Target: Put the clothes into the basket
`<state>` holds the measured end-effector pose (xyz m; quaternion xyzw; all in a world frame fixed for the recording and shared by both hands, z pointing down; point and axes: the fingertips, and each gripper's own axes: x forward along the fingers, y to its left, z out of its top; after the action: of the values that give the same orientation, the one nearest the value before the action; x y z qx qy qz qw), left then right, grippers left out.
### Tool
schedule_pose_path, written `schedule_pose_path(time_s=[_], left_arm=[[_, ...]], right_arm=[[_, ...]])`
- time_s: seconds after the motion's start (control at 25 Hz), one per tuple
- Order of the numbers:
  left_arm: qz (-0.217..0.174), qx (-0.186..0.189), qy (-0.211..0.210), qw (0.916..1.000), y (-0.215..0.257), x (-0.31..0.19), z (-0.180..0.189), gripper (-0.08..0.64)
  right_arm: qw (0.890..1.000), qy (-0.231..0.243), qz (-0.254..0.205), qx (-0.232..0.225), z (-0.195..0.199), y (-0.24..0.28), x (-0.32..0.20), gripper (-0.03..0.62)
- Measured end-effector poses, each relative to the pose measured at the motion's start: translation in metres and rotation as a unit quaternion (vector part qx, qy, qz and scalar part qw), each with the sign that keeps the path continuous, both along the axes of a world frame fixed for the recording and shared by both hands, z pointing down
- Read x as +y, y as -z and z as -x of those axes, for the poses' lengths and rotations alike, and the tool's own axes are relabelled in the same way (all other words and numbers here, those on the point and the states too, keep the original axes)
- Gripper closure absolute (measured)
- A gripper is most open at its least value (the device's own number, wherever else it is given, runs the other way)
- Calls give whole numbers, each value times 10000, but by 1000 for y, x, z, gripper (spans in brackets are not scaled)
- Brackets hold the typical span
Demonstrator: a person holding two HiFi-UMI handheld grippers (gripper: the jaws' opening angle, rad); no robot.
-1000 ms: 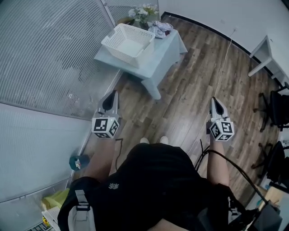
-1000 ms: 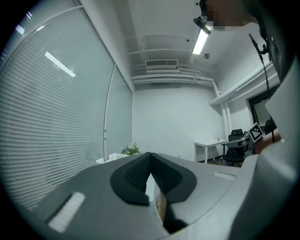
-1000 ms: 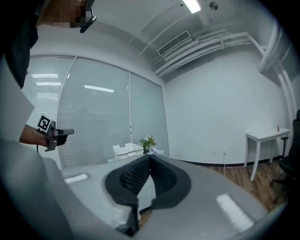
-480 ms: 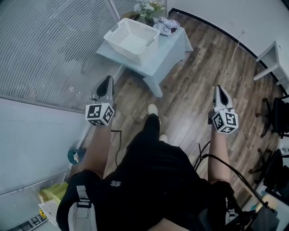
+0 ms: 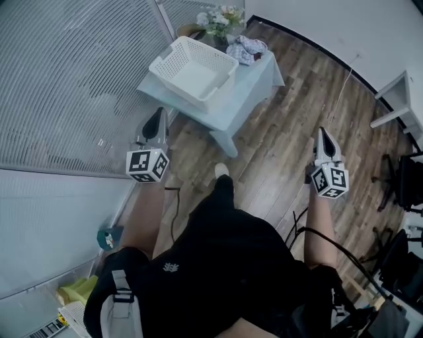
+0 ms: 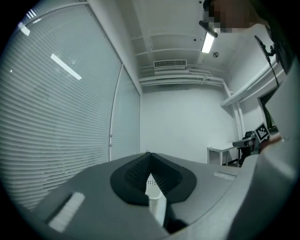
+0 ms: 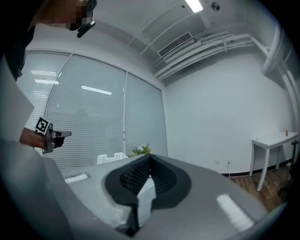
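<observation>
A white slatted basket [image 5: 195, 69] stands on a small pale blue table [image 5: 241, 99] at the far end of the wooden floor. Beside it on the table's far corner lies a bundle of patterned clothes [image 5: 248, 47]. My left gripper [image 5: 156, 119] is held out level, short of the table, its jaws shut with nothing in them. My right gripper [image 5: 322, 135] hangs over the floor on the right, also shut and empty. In the left gripper view [image 6: 149, 154] a strip of the basket [image 6: 153, 192] shows past the jaws. In the right gripper view [image 7: 150, 157] the basket [image 7: 111, 158] is at left.
A pot of flowers [image 5: 221, 18] stands behind the basket. A glass wall with blinds [image 5: 66, 79] runs along the left. A white desk [image 5: 396, 99] and a dark office chair [image 5: 410, 185] are on the right. A teal object [image 5: 108, 236] lies by the wall.
The person has stepped forward with one foot; both grippers have moved ahead towards the table and sit higher in the head view. Both stay shut.
</observation>
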<state>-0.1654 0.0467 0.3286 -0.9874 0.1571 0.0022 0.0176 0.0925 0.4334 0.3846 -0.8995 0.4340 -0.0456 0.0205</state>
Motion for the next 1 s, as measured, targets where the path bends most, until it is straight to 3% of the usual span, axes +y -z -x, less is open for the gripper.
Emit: schedule_pose_path(time_s=[0.32, 0.6, 0.76, 1.0], left_arm=[[155, -44, 186, 9997, -12, -105, -69, 552], [115, 57, 7, 9999, 4, -167, -120, 552], [109, 173, -336, 9992, -1, -181, -168, 552], [193, 234, -622, 9976, 2, -184, -205, 552]], right_arm=[[9980, 460, 297, -305, -70, -26, -133, 591], [9973, 603, 378, -195, -108, -8, -224, 591], [9964, 595, 568, -192, -135, -19, -261, 591], [9952, 649, 701, -227, -156, -24, -286, 591]])
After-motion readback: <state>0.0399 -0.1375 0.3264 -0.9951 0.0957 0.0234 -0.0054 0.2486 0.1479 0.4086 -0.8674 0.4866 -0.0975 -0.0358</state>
